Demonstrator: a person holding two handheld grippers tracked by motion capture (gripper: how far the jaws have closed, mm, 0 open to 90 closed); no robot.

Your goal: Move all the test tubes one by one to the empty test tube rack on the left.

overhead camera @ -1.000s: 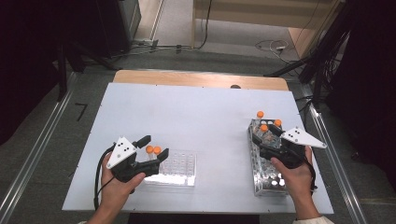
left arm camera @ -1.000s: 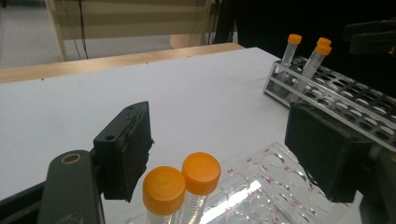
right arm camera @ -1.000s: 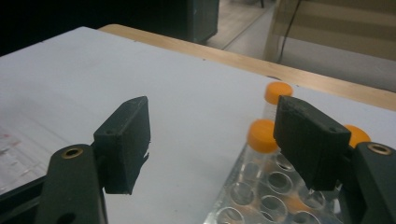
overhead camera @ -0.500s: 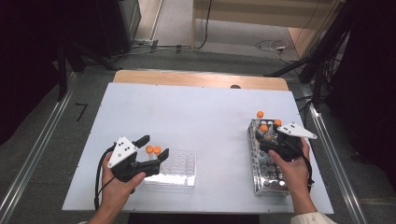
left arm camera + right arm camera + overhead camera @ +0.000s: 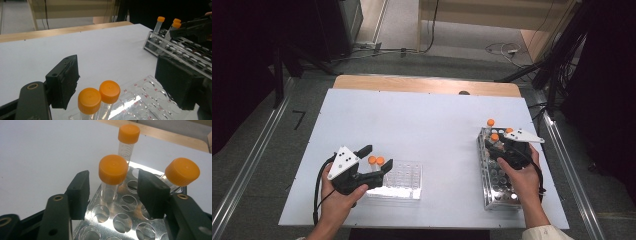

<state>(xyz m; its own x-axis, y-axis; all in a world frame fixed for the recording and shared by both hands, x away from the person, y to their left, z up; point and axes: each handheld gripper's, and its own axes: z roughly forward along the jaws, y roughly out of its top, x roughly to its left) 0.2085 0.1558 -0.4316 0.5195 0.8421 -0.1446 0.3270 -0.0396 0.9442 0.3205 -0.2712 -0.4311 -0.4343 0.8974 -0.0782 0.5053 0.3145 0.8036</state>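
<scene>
Two orange-capped tubes [image 5: 99, 100] between open left gripper [image 5: 122, 82], metal rack [image 5: 495, 170] under right gripper [image 5: 113, 192]

Light falls evenly from above, so the white tabletop [image 5: 422, 125] reads bright while the floor and corners of the high view sink into near black. Glare flares on the metal tube rack [image 5: 125, 217] at the bottom centre of the right gripper view and on the clear plastic rack [image 5: 140, 100] at lower centre of the left gripper view. Shadows are soft and short. All frames look slightly soft and grainy.
</scene>
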